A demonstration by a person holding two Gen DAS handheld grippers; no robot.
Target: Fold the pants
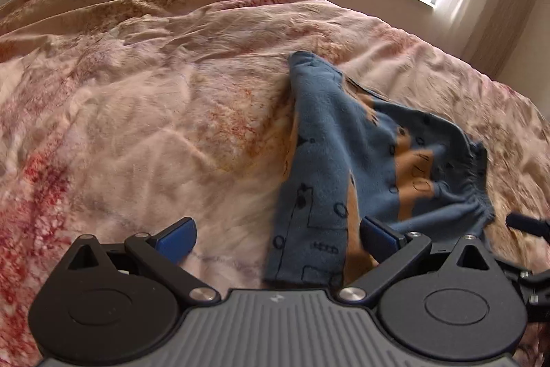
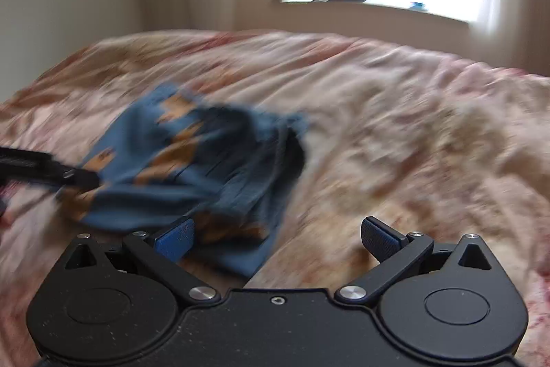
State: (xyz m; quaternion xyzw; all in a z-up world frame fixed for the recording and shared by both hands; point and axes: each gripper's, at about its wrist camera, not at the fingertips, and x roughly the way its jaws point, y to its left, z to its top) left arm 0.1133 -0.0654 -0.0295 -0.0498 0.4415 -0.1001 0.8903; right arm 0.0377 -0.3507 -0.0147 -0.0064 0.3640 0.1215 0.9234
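Lying bunched on the bedspread [image 1: 172, 92], the pants [image 1: 326, 167] sit between both claws, one leg toward the left gripper [image 1: 276, 238], waistband toward the right gripper [image 2: 276, 238]. Both are spread wide, holding nothing. A grab into this loose heap could likely pinch bedspread too, or catch only one layer.
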